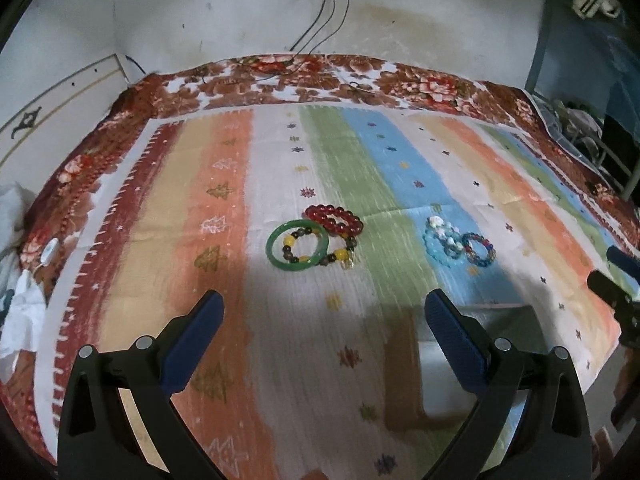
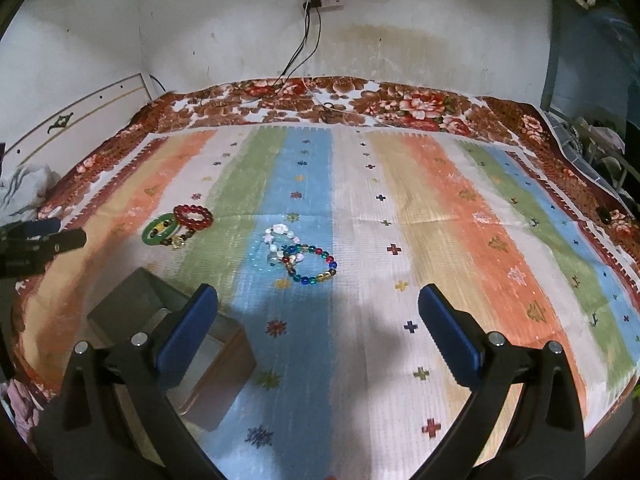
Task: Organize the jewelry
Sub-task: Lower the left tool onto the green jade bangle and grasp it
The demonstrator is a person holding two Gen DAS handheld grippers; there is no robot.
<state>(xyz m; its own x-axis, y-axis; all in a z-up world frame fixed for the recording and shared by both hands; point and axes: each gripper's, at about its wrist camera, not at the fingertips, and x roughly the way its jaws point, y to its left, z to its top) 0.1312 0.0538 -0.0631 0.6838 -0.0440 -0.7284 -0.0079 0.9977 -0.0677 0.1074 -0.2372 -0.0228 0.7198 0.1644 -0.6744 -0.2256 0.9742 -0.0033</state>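
- the left gripper [image 1: 324,312], with blue-padded black fingers, is hovering spread wide above the striped pastel cloth [image 1: 360,360], grasping nothing.
- the right gripper [image 2: 318,306] is likewise hanging released, its fingers far apart and empty over the same cloth.
- a green glassy bangle [image 1: 298,244] is lying flat on the cloth, overlapping a brown-and-yellow beaded bracelet [image 1: 320,250]; a red beaded bracelet [image 1: 335,220] is touching both at their far side.
- to the right, well apart from that group, a pale blue and white shell-like bracelet [image 1: 442,242] is touching a multicoloured glass-bead bracelet [image 1: 478,249].
- an open brown box with a grey lining [image 2: 172,344] is sitting on the cloth near the grippers, partly behind the right gripper's left finger.
- a floral red-brown blanket [image 1: 280,76] is showing beneath the cloth along the wall.
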